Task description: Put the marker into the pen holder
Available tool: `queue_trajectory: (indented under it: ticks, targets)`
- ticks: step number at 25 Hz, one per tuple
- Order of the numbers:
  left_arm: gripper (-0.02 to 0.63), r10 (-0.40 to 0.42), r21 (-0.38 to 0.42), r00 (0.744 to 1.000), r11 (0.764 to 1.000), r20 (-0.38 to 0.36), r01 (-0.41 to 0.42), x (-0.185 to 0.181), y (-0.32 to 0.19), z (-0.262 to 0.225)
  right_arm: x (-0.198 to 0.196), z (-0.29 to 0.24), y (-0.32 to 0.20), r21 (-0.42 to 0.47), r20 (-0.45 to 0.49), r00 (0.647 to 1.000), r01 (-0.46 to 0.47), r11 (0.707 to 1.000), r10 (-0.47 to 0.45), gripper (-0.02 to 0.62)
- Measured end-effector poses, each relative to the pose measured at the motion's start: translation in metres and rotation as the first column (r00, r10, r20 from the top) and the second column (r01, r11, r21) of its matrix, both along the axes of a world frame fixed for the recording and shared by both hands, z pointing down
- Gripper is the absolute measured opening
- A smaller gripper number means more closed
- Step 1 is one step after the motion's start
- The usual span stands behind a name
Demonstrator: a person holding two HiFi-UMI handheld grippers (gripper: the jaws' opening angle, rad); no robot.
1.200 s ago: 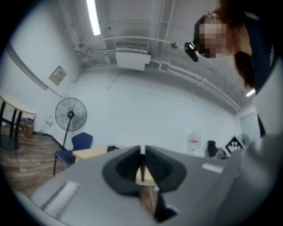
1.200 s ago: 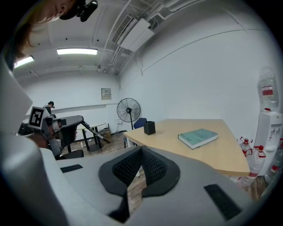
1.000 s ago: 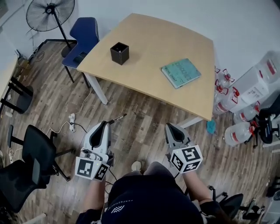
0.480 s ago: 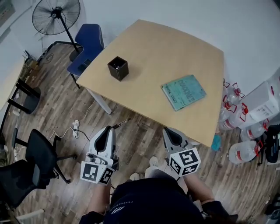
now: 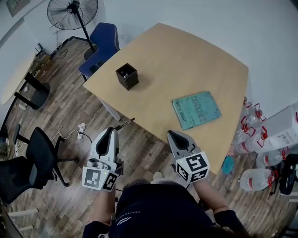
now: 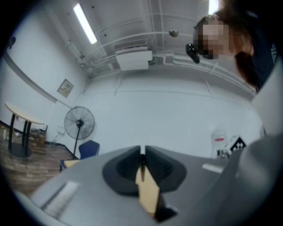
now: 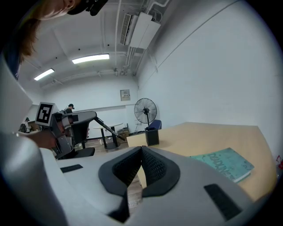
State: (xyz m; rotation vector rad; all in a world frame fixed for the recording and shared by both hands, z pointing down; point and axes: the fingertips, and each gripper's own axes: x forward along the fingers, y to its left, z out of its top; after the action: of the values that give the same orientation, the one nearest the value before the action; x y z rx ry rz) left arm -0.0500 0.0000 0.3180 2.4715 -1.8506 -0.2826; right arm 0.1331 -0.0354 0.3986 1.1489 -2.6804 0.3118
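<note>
Carrying marker (image 5: pixel 125 123) clamped in left gripper (image 5: pixel 112 131); right gripper (image 5: pixel 173 135) was closed, empty; next needed reaching pen holder (image 5: pixel 126 76) at 12 o'clock.

Pen holder (image 5: pixel 126 76) on table (image 5: pixel 186 60) L side, book (image 5: pixel 196 109) R, nearer; fan (image 5: pixel 72 13) behind.

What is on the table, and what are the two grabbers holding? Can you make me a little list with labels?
left gripper: jaws shut on the marker, which sticks out past the tips
right gripper: jaws shut, holding nothing
pen holder: black, square, upright on the table
book: teal, lying flat on the table
where the grippers are: both at the table's near side, well apart from the pen holder
job: marker not yet in the pen holder
</note>
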Motion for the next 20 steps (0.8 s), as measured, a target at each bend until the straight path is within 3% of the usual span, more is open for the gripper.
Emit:
queue_trajectory:
  ticks: [12,20]
  targets:
    - [0.031,-0.055,0.045,0.998,0.998,0.007,0.054,-0.008,-0.034,-0.01,-0.015,-0.001,-0.039,0.021,-0.006,0.998,0.061,0.998,-0.061,0.002]
    - [0.031,-0.02,0.05,1.0,0.999,0.012,0.019,-0.028,-0.099,-0.006,-0.027,-0.003,-0.092,0.038,0.007,1.0,0.002,0.999,-0.002,0.003]
